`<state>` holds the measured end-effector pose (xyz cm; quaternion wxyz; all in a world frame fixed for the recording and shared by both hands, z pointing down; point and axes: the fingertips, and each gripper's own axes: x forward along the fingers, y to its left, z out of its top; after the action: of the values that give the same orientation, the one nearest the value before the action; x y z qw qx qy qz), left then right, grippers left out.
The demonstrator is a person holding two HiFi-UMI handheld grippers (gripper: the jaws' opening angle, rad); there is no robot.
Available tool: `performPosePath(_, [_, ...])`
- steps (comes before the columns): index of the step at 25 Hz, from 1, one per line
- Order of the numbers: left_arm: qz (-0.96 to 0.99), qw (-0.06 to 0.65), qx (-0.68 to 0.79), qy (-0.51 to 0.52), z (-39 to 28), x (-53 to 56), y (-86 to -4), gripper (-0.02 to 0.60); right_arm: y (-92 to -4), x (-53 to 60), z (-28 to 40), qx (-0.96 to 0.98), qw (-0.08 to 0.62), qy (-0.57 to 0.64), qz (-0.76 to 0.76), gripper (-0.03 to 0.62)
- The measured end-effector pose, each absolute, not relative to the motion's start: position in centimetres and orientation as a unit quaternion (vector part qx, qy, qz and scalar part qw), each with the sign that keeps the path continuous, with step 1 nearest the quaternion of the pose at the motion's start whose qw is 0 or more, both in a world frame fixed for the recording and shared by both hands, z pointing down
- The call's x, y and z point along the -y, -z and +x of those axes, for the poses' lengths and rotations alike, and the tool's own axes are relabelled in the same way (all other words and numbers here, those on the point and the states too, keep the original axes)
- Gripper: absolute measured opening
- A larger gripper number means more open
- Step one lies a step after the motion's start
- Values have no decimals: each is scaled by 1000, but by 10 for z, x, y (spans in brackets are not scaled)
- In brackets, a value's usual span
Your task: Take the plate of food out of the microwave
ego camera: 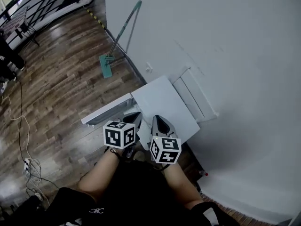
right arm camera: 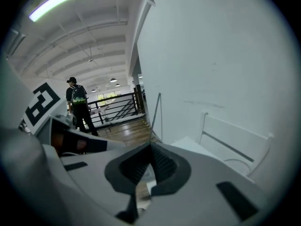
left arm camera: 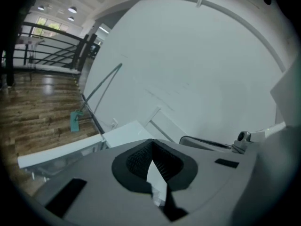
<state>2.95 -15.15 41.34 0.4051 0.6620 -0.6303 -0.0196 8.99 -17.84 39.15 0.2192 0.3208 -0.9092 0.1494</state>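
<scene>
A white microwave stands low against the white wall, seen from above. Its door swings out to the left and stands open. The inside is hidden from every view, so no plate of food shows. My left gripper and right gripper hover side by side just above the microwave's near edge, both shut and empty. In the left gripper view the jaws meet over the microwave top and the open door. The right gripper points along the wall.
A mop leans on the wall beyond the microwave. A white panel stands between microwave and wall. Cables and a power strip lie on the wooden floor at left. A person stands by the far railing.
</scene>
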Motion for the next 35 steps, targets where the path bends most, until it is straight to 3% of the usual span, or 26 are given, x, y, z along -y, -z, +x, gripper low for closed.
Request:
performPosePath(16, [493,517,696,66,8,9,-561,-2,-547,84,43,902,376,-145,155,6])
performPosePath(24, [514,530,671,73,-5,33,-666,-2,-646,93,36,885,389,-153,206,6])
performPosePath(30, [536,547,638,81,-7,74,-758,-2,-721,120,56,861,401,-164,267,6])
performPosePath(35, [580,562,580,103,14,117,-789,-2,-753,115,85,848,412,-170,286,6])
